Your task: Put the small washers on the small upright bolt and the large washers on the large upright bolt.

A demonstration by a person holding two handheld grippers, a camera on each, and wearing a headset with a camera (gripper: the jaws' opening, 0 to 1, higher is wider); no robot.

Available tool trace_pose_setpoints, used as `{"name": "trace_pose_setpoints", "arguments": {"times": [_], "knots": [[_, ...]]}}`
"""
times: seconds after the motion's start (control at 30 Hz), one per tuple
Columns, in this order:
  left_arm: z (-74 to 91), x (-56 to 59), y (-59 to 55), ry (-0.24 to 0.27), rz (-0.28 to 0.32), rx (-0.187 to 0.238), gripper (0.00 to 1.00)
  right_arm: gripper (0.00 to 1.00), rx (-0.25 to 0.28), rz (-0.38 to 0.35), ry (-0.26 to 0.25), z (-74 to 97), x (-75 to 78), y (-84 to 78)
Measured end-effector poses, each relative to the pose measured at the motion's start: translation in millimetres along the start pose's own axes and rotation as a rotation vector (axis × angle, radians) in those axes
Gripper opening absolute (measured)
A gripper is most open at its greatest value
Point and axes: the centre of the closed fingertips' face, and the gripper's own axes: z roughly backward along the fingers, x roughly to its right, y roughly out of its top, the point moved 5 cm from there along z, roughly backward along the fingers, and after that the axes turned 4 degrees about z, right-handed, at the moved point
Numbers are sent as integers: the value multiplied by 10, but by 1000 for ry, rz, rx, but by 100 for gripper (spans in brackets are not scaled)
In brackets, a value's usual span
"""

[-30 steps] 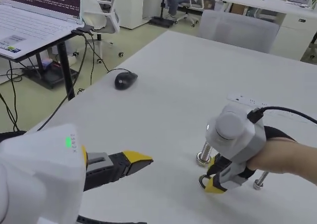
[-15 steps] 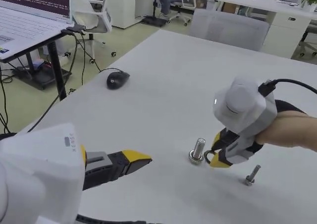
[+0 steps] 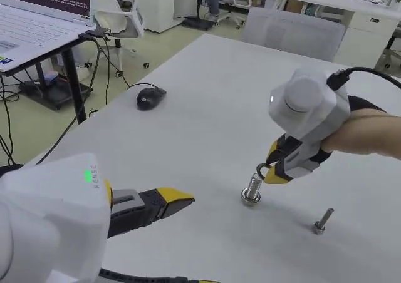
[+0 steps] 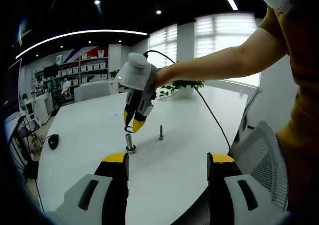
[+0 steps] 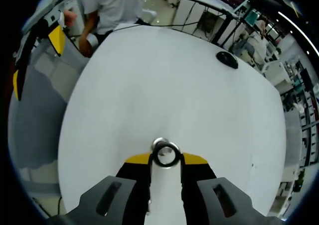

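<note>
Head view: the right gripper [image 3: 270, 172], a grey body with yellow-tipped black jaws, has its jaws pinched together on a thin, shiny steel ring washer [image 3: 260, 171]. It holds the washer just above the top of the large threaded steel bolt [image 3: 252, 191], which stands upright on the smooth, matte white table [image 3: 207, 126].

In the right gripper view, the ring sits between the jaw tips with the bolt's top showing near its hole, so I judge that this washer is lined up but not yet dropped on. The bolt's base looks wider than its ridged shank. Whether that is its head or washers already seated, I cannot tell.

To the right and nearer stands the small slim steel bolt [image 3: 321, 221], leaning a little, with nothing visibly stacked on it. Loose washers cannot be made out on the table, so how many remain is unclear.

The left gripper [image 4: 168, 160] waits near left, its jaws apart and holding nothing. A rounded black computer mouse [image 3: 150, 97] lies far left on the table.
</note>
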Motion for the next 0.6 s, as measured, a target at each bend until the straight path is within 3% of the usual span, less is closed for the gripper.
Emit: {"name": "trace_pose_setpoints", "arguments": {"times": [0.23,0.6], "knots": [[22,-36,-7,11,9,3,63,22,-28,15,33,-157,-19,35],[19,-71,-30,16,20,-3,63,22,-53,17,59,-270,29,-56]]}}
